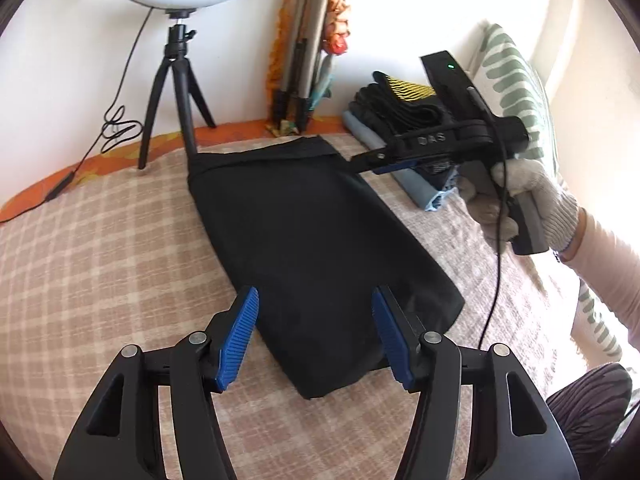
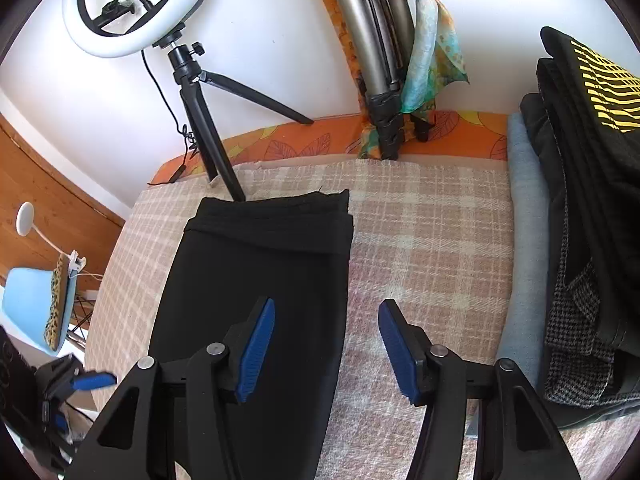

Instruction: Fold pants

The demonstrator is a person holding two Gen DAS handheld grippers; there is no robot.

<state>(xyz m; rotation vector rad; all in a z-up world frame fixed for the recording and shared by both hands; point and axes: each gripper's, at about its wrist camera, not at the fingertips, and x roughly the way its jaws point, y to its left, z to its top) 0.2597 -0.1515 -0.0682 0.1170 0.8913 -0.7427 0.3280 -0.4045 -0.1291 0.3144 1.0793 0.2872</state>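
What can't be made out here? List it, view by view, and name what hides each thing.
- Left wrist view: the black pants' near end is partly covered by the left gripper.
- Right wrist view: the pants' lower part runs behind the right gripper and off the bottom edge.
- Right wrist view: the stack of folded clothes is cut by the right edge.
- Left wrist view: the right gripper is seen side-on, so its opening is unclear there.

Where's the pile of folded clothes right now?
The folded pile sits on the plaid blanket at the right edge of the right wrist view, right of the black pants.
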